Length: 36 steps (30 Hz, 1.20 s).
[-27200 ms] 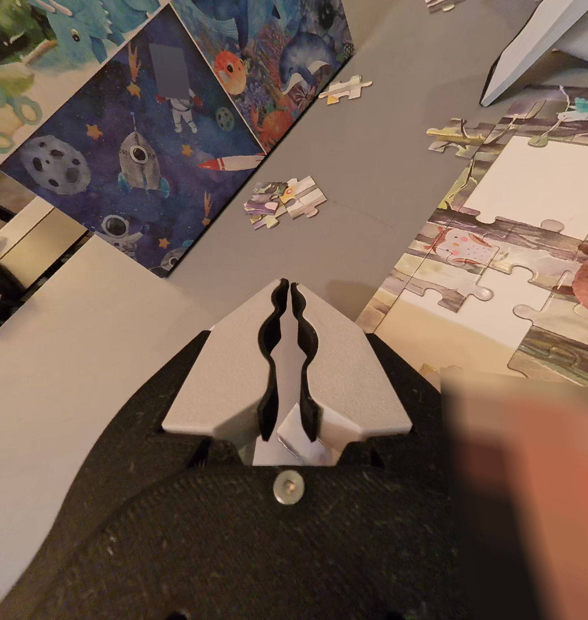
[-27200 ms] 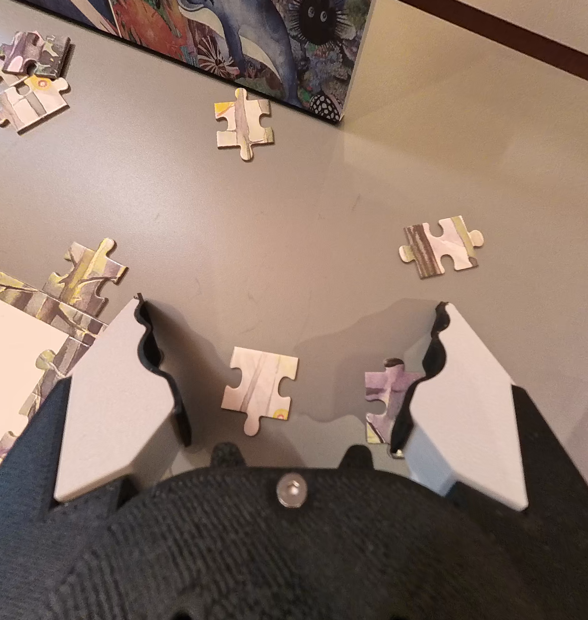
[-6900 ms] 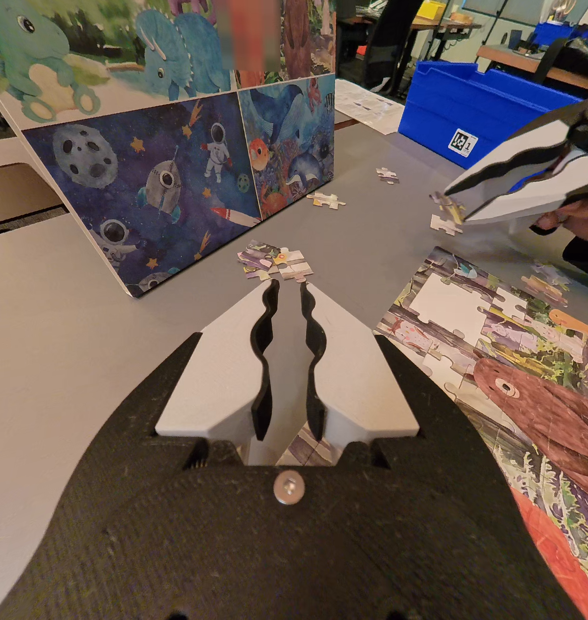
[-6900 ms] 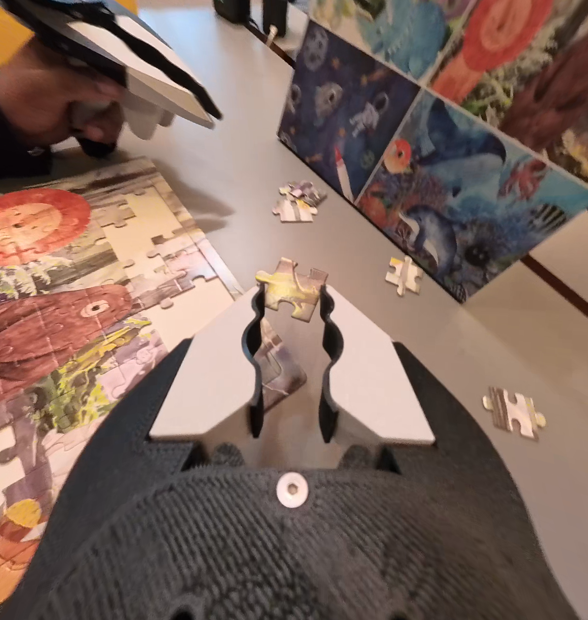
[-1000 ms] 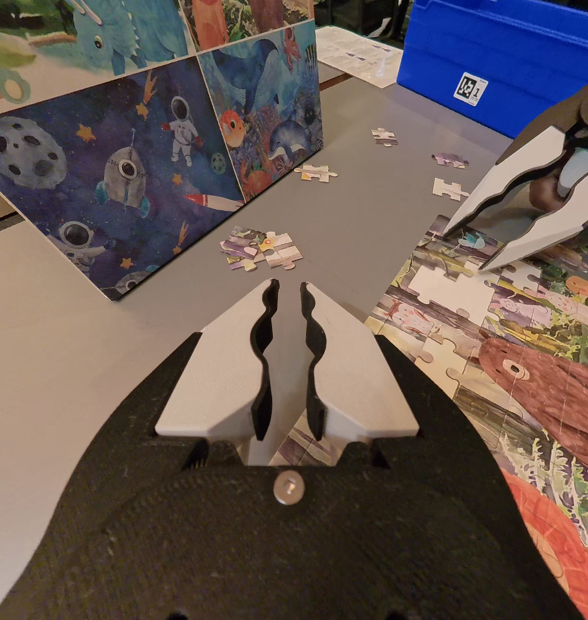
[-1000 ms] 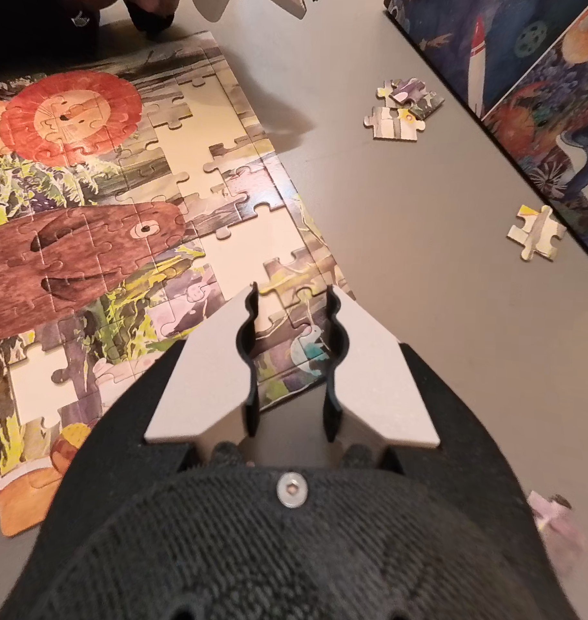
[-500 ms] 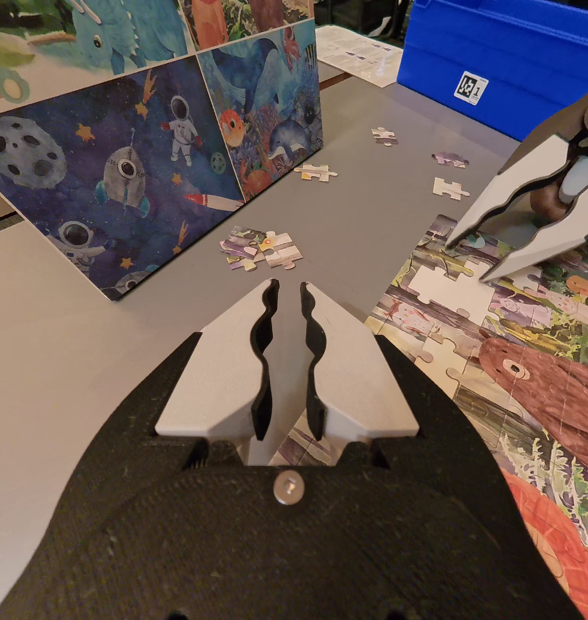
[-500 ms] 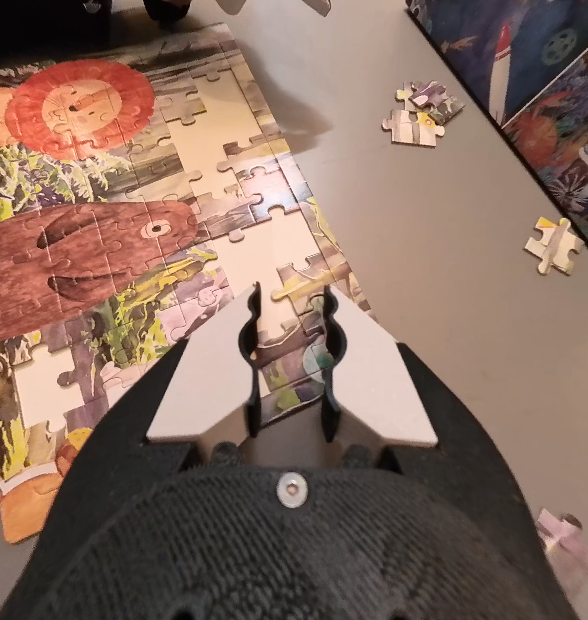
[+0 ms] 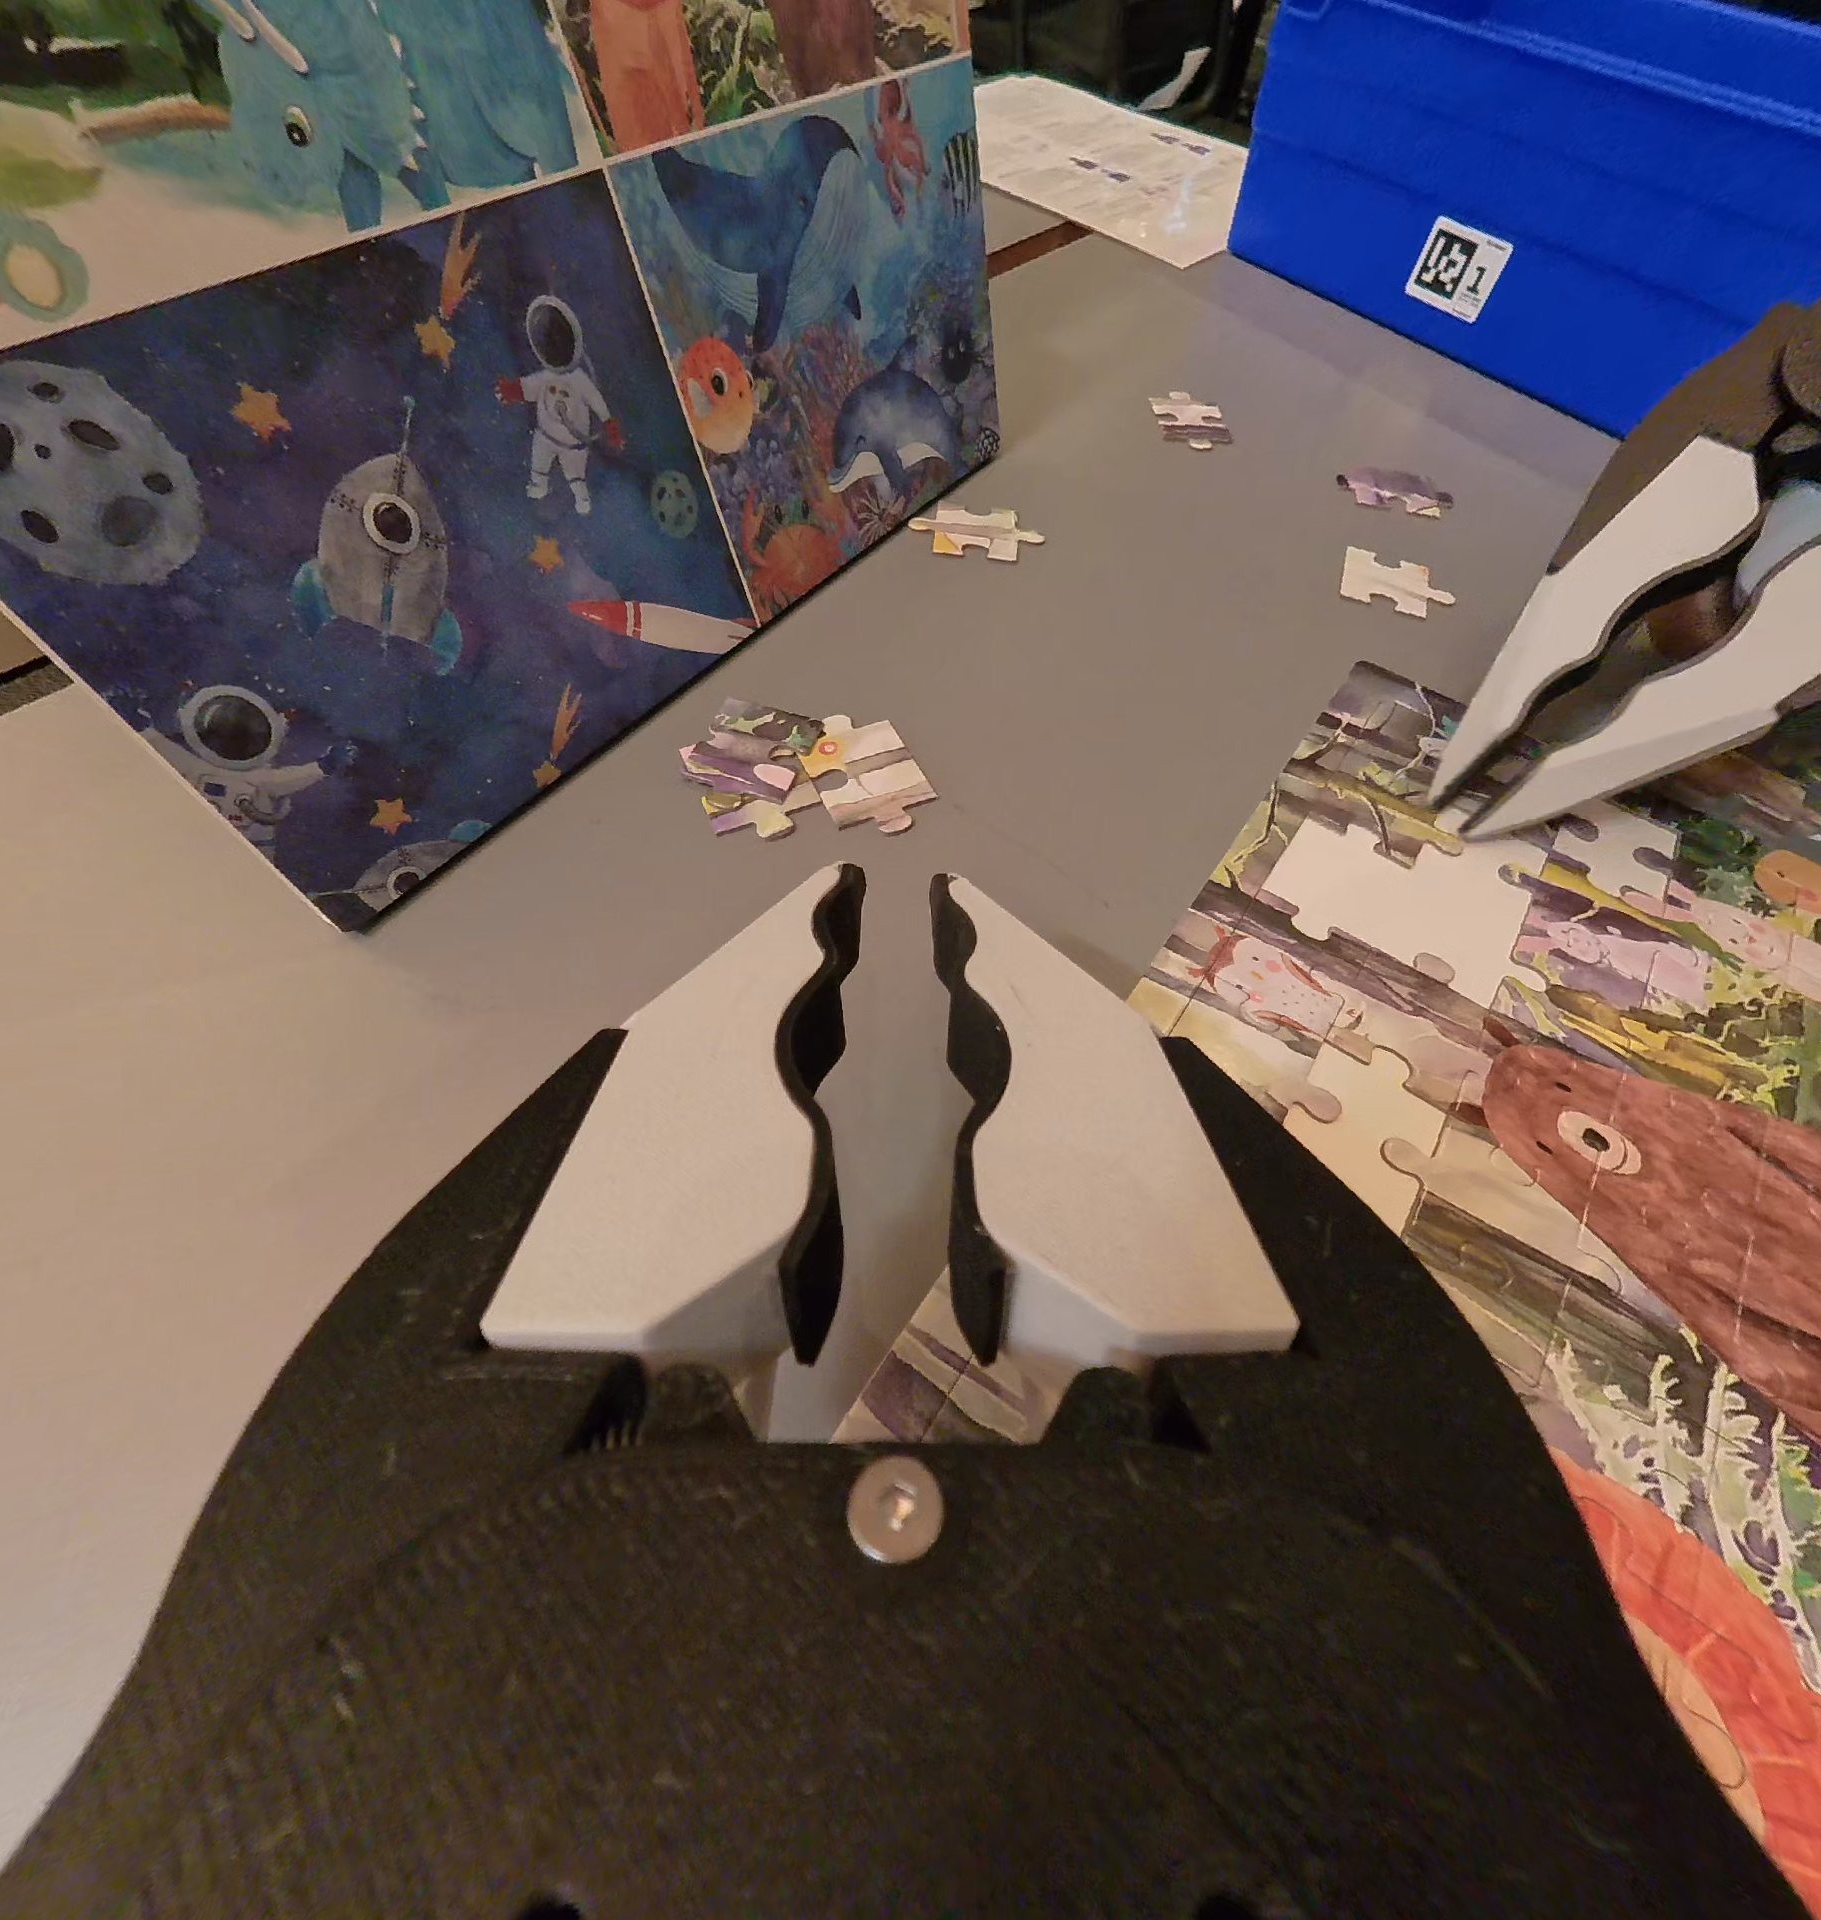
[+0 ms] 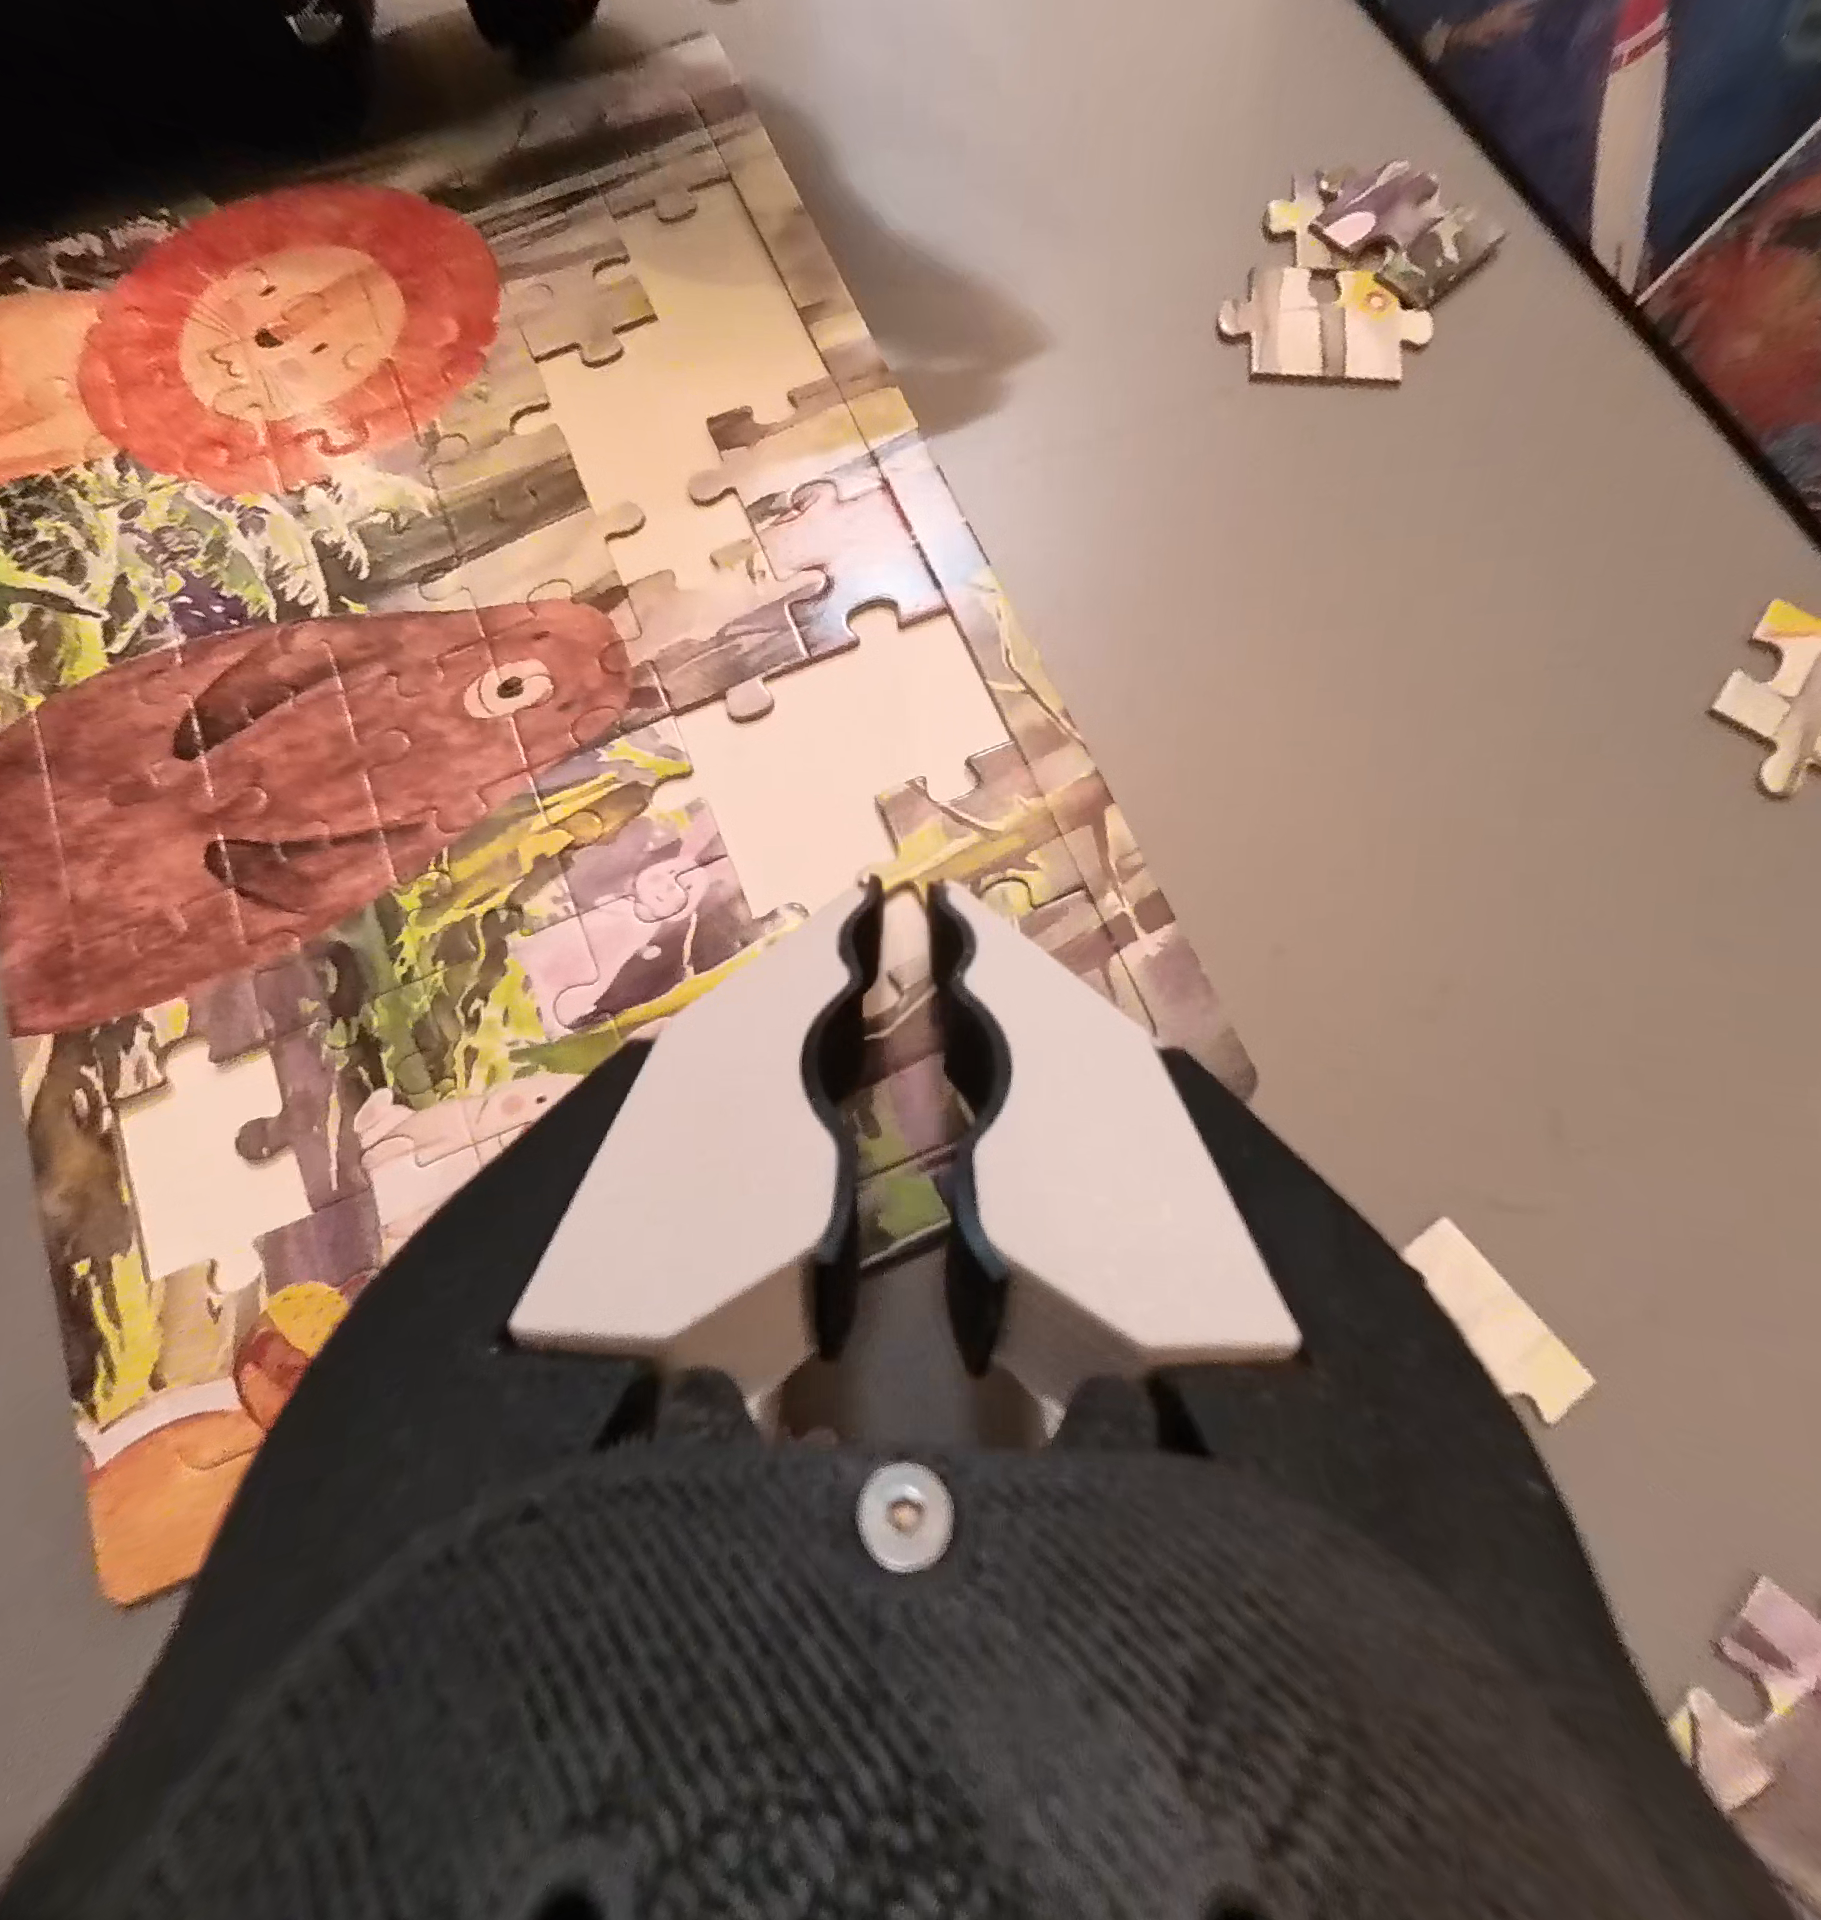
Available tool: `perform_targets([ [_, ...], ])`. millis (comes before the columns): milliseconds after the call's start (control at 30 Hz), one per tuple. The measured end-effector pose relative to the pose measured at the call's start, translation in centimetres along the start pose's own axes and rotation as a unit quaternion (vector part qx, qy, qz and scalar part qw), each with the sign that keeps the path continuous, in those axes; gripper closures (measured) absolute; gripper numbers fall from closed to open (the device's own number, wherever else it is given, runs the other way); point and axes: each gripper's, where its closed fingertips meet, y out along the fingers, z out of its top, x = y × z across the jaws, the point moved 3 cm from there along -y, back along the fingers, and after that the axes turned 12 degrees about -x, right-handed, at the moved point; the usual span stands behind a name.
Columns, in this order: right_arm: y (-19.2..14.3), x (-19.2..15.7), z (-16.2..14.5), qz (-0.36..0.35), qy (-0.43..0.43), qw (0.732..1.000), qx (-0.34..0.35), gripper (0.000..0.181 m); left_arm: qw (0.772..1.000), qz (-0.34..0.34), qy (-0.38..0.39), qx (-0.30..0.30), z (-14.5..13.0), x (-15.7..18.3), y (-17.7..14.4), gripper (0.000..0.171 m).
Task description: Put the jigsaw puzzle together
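Note:
The partly built jigsaw puzzle (image 9: pixel 1664 1195) with a brown bear and an orange lion lies flat on the grey table, and it also shows in the right wrist view (image 10: pixel 293 748). Pale gaps (image 10: pixel 833 748) remain near its edge. My right gripper (image 10: pixel 901 888) is shut with a thin slit between its tips. Those tips rest on the puzzle's edge pieces next to a gap, and the gripper also shows in the left wrist view (image 9: pixel 1457 816). My left gripper (image 9: pixel 895 883) is almost shut and empty. It hovers over bare table left of the puzzle. A cluster of loose pieces (image 9: pixel 812 774) lies ahead of it.
A picture-covered puzzle box (image 9: pixel 470 468) stands at the left rear. A blue bin (image 9: pixel 1560 156) is at the back right. Single loose pieces (image 9: pixel 973 532) (image 9: pixel 1389 582) (image 9: pixel 1186 421) lie between them. A pale piece (image 10: pixel 1498 1320) lies beside my right gripper. Some 20 cm of space lies between my two pairs of fingers. The partly built jigsaw puzzle (image 9: pixel 1664 1195) lies some 10 cm from my right tips, 20 cm from my left tips. It turns up in the right wrist view (image 10: pixel 431 697) as well.
My right gripper has narrowed its jaws and slid forward along the puzzle's edge, with its tips down on the pieces. My left gripper has not moved.

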Motion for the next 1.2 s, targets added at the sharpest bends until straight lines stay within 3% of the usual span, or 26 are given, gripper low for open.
perform_targets([
  [267,0.1,0.5,0.8,-0.022,0.01,0.999,0.028,0.164,1.0,0.001,0.002,-0.002,0.0,0.0,0.0,0.161],
  [567,0.1,0.7,1.6,-0.047,0.013,0.998,0.046,0.17,1.0,0.001,0.002,-0.002,0.0,0.0,0.0,0.161],
  [767,0.5,1.6,0.8,-0.064,0.032,0.997,0.019,0.172,1.0,0.001,0.002,-0.002,0.0,0.0,0.1,0.161],
  [933,0.6,1.7,0.6,-0.033,0.07,0.997,0.023,0.177,1.0,0.001,0.002,-0.003,0.0,0.0,0.1,0.161],
  [1200,-0.1,2.5,0.6,-0.07,0.071,0.995,0.029,0.181,1.0,0.001,0.001,-0.003,0.0,0.0,0.1,0.161],
])
